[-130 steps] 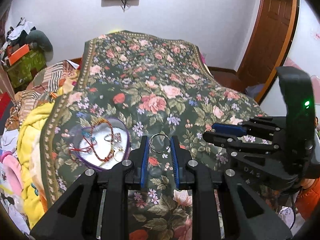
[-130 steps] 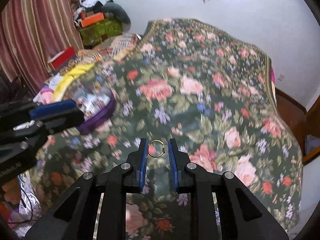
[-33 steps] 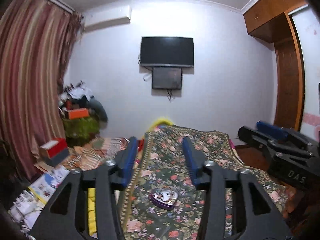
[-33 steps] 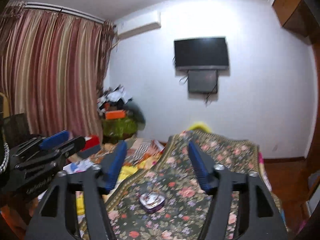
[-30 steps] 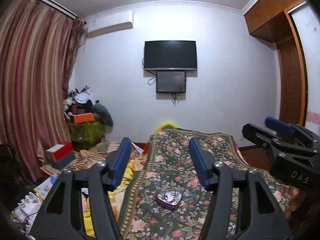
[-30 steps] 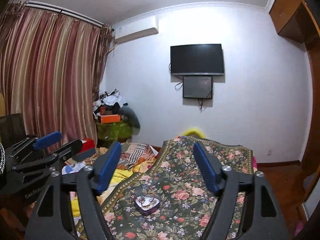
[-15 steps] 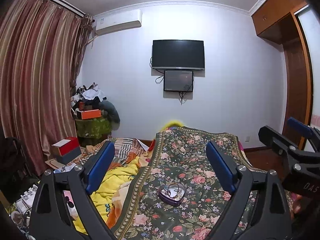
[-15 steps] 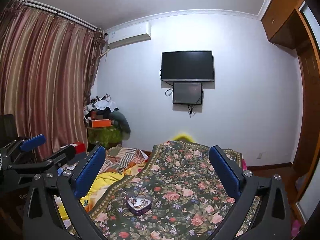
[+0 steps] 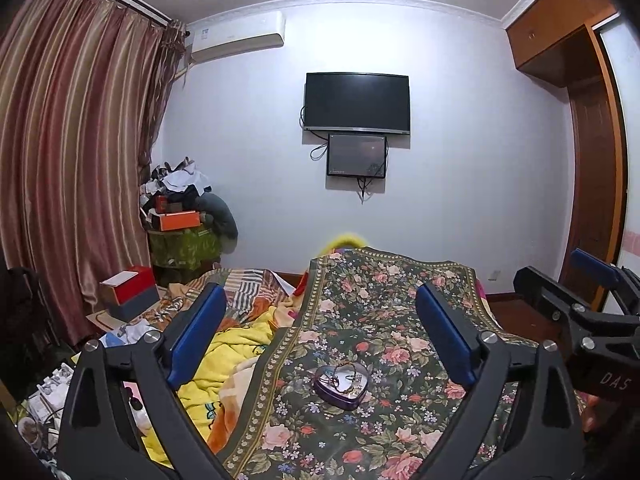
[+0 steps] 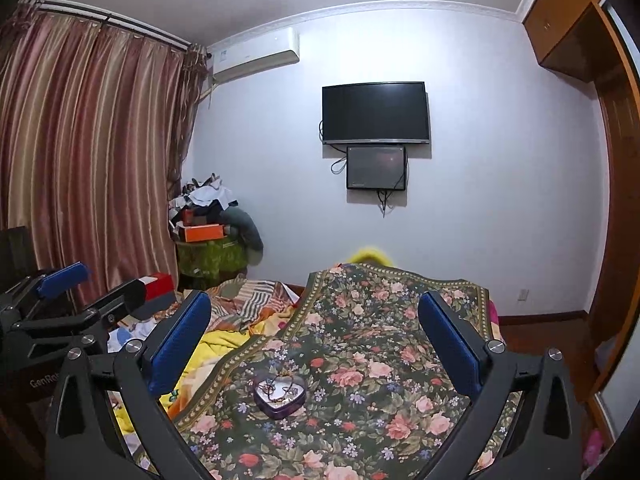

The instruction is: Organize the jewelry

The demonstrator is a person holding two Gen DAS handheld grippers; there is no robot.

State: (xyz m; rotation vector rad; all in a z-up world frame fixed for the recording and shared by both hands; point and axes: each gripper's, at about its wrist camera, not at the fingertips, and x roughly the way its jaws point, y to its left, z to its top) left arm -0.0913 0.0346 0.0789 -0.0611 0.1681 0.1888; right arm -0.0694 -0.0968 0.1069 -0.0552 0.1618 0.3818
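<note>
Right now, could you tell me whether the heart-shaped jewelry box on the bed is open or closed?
Open. The heart-shaped jewelry box has no lid on it, and tangled chains lie exposed inside its purple rim; the right wrist view shows the same.

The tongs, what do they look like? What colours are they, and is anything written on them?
Both tongs are black frames with silver screw heads and two long fingers lined with flat blue pads. The left tongs show their pads clearly; the right tongs look the same. Seen from the other camera, the right one bears white letters "DAS", and the left one "GenRo", partly cut off.
</note>
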